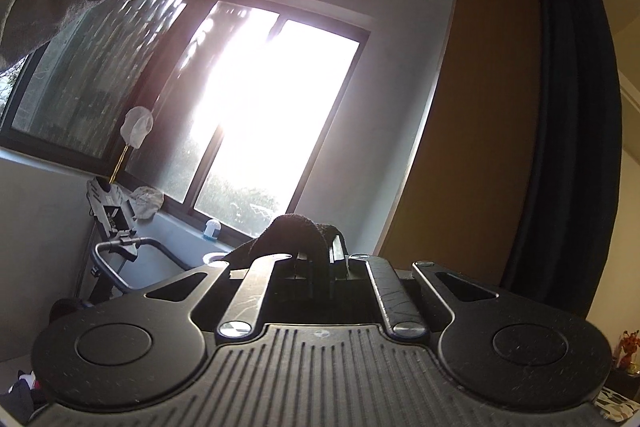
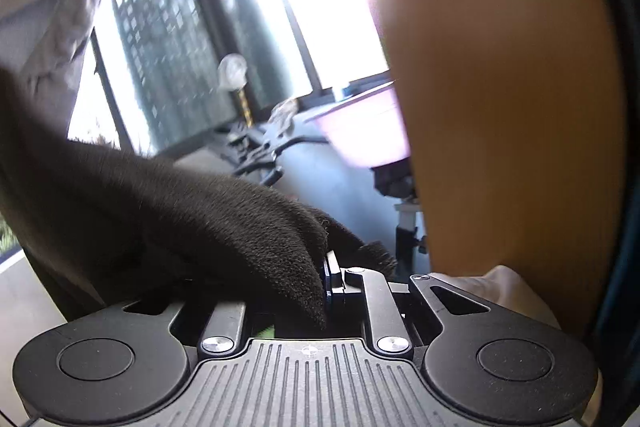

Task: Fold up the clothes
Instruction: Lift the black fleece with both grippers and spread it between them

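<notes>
Left wrist: left tongs upraised, apparently pinching dark fabric

Window ahead; wooden panel right of it, curtain beyond.

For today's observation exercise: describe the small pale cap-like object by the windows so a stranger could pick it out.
Start at the bright window and go left to the corner where it meets the darker window. There a thin yellowish pole rises from the ledge clutter, topped by the white cap-like object. It alone stands raised above the ledge.
</notes>
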`<state>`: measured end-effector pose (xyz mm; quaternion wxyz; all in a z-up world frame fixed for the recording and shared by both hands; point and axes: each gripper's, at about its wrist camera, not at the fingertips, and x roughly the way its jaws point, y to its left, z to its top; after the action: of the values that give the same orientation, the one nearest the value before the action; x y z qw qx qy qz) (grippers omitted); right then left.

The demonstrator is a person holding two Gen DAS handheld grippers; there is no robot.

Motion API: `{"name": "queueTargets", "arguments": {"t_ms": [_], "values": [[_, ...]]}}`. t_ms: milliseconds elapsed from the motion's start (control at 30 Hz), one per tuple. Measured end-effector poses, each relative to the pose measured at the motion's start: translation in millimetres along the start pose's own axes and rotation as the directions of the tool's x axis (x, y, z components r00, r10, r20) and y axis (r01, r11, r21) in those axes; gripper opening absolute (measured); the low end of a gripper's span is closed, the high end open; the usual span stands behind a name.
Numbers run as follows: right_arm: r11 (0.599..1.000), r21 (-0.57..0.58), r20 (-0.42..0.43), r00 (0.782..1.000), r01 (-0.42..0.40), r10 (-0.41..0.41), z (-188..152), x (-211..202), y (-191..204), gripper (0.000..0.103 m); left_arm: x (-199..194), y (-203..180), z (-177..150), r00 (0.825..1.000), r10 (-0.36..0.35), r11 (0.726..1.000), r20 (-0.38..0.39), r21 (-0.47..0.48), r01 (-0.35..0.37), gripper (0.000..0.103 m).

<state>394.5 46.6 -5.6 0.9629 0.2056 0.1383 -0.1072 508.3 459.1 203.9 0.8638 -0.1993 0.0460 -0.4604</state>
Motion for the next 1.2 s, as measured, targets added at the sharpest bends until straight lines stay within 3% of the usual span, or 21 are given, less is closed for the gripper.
{"name": "queueTargets", "arguments": {"t_ms": [167, 300, 433, 633, 900, 1033, 1200], "values": [[1.0, 0.029, 0.07, 0.998, -0.006, 0.004, 7.9, -32.3, -27.2, 0.014, 7.3, -5.1, -30.5, 0.997, -0.007, 0.999, -0.073, -0.043, 0.004, 0.007], [0.998, 0.021, 0.11, 0.992, -0.064, 0.062, 18.5, -58.3, -42.8, 0.014, 10.7, -22.5, -54.0, 0.992, -0.017, 0.999, -0.127, -0.052, 0.01, 0.007], [0.99, -0.033, 0.1, 0.985, -0.137, 0.139, 19.3, -83.5, -44.9, 0.014, 5.8, -46.9, -71.5, 0.988, -0.032, 0.998, -0.149, -0.054, 0.024, 0.007], [0.982, -0.047, 0.069, 0.98, -0.185, 0.188, 13.7, -113.4, -46.7, 0.014, -14.2, -83.5, -80.8, 0.984, -0.085, 0.996, -0.156, -0.049, 0.079, 0.007], [0.98, -0.06, 0.116, 0.974, -0.19, 0.196, 6.0, -164.5, -28.8, 0.014, -51.9, -126.6, -65.7, 0.972, -0.211, 0.977, -0.105, 0.0, 0.212, 0.007], [0.982, -0.079, 0.12, 0.977, -0.169, 0.178, -5.6, -198.7, -8.6, 0.014, -81.0, -136.9, -69.4, 0.966, -0.231, 0.972, -0.113, 0.023, 0.235, 0.007], [0.985, -0.108, 0.072, 0.987, -0.138, 0.146, -35.0, -244.2, 21.3, 0.014, -121.8, -134.9, -86.4, 0.955, -0.264, 0.964, -0.134, -0.031, 0.263, 0.007]]}}
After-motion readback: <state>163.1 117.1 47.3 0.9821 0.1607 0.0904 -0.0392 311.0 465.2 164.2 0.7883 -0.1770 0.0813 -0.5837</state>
